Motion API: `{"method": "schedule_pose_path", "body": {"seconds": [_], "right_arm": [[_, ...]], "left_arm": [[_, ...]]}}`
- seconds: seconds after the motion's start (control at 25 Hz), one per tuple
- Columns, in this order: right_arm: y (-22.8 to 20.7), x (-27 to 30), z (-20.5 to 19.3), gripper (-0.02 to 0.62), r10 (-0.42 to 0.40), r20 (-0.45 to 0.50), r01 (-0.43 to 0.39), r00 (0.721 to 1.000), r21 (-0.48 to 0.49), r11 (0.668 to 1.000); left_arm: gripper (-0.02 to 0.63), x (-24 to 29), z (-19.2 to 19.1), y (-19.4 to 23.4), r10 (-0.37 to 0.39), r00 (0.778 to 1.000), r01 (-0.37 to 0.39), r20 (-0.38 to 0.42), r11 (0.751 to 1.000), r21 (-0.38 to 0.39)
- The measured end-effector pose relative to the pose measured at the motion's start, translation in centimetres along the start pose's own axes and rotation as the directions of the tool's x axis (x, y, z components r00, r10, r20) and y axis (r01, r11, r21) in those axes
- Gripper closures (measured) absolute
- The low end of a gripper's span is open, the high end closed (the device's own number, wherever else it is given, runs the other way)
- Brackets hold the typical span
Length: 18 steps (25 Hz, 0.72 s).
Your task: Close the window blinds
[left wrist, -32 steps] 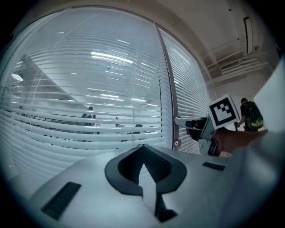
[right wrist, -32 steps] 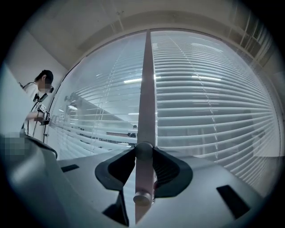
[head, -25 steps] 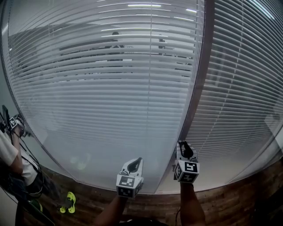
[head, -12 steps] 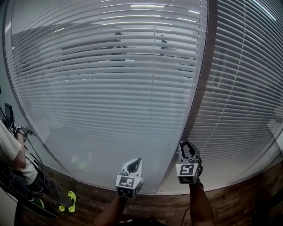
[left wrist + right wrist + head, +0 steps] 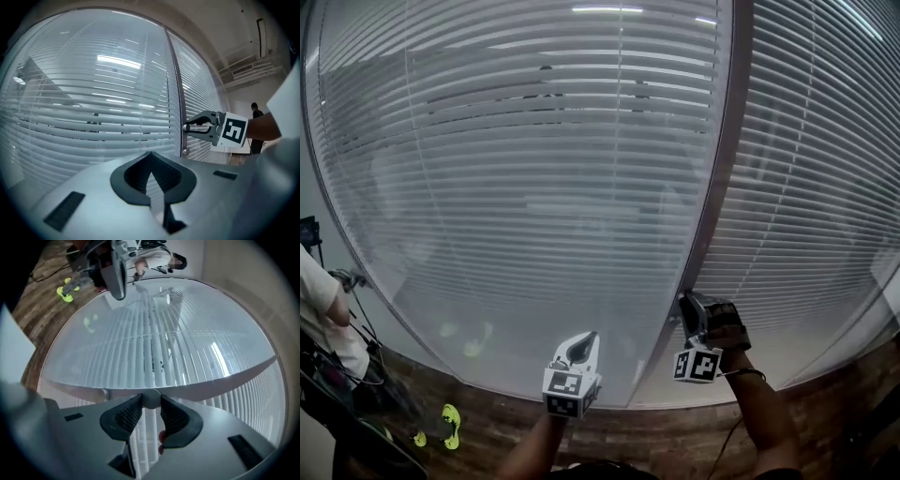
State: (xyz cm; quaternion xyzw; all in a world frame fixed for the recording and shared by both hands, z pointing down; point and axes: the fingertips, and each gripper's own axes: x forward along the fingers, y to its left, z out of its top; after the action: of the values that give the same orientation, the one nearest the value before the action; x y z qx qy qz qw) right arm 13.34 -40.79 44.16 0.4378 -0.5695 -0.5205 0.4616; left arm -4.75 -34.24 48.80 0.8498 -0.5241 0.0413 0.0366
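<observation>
Right gripper view looks along the right tongs (image 5: 150, 404), whose ribbed pads pinch a small round white knob (image 5: 151, 398). I take it for the tilt control, which would be why the grip sits on it rather than on any slat. Head view places that grip low on the grey-brown vertical window post (image 5: 719, 159), between two panes. The white horizontal-slat window blinds (image 5: 534, 169) fill the pane to the post's left, and more slats fill the pane to its right. The right hand is rolled so its marker cube hangs beneath it, a pose that suits twisting the knob about its own axis. Left tongs (image 5: 150, 154) are pressed together at the tips with nothing between them. They hang near the bottom of the left pane, just left of the post and clear of the working hand — probably parked, since one knob needs one grip. Dim shapes show through the upper slats, so I judge the blinds not quite shut.
</observation>
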Motion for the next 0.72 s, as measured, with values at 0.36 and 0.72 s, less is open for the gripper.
{"method": "schedule_pose_path", "body": {"seconds": [0.36,0.72], "right_arm": [[0.2,0.1,-0.2,0.468,-0.009,-0.006,0.008,1.0,-0.12,0.993],[-1.1,-2.6,0.3,0.423,-0.048,-0.006,0.043,0.999,0.586,0.809]], "left_arm": [[0.606,-0.4,0.3,-0.1,0.013,1.0,-0.013,-0.001,1.0,-0.006],[0.606,-1.0,-0.2,-0.1,0.024,1.0,-0.024,-0.004,1.0,-0.005]]}}
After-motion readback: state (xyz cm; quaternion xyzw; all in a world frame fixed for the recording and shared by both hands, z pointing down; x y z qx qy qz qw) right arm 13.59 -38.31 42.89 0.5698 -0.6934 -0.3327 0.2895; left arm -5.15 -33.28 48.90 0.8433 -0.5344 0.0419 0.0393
